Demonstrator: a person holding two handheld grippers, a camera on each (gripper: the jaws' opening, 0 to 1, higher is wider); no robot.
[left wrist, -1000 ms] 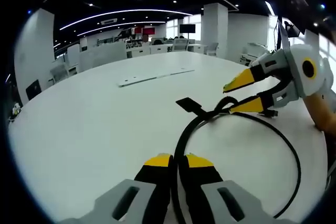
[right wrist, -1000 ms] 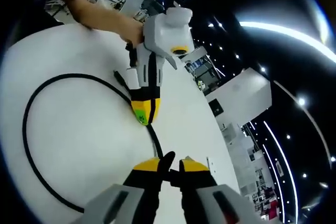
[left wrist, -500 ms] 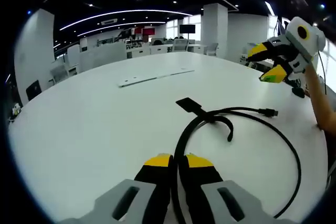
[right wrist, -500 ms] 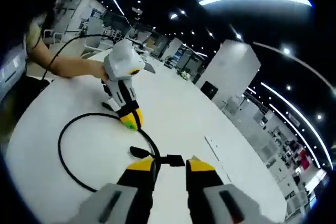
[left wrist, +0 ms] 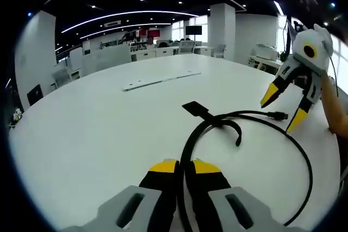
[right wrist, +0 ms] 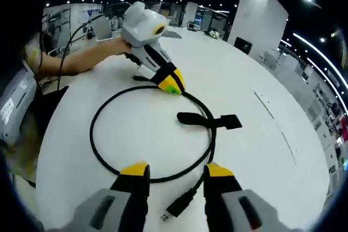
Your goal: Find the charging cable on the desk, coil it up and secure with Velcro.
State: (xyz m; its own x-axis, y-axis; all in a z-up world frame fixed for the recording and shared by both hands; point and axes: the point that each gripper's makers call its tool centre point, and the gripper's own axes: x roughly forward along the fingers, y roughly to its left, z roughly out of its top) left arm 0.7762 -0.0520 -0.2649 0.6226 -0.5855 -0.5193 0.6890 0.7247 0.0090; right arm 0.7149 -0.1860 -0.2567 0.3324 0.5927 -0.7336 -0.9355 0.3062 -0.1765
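Loosely looped on the white desk (left wrist: 98, 129), charging cable (right wrist: 98, 134) with Velcro strap (right wrist: 209, 120) across it. Left gripper (left wrist: 185, 168) clenched on the cable; right gripper (right wrist: 173, 171) spread wide, plug end (right wrist: 178, 207) directly between its jaws.

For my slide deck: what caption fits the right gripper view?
Open right gripper over the cable plug; left gripper pinches the loop.

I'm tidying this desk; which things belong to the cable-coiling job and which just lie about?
Job:
- thin black charging cable, looped on the round white table
- flat black Velcro strap on the cable
- left gripper
- right gripper

Lying about:
- flat white strip
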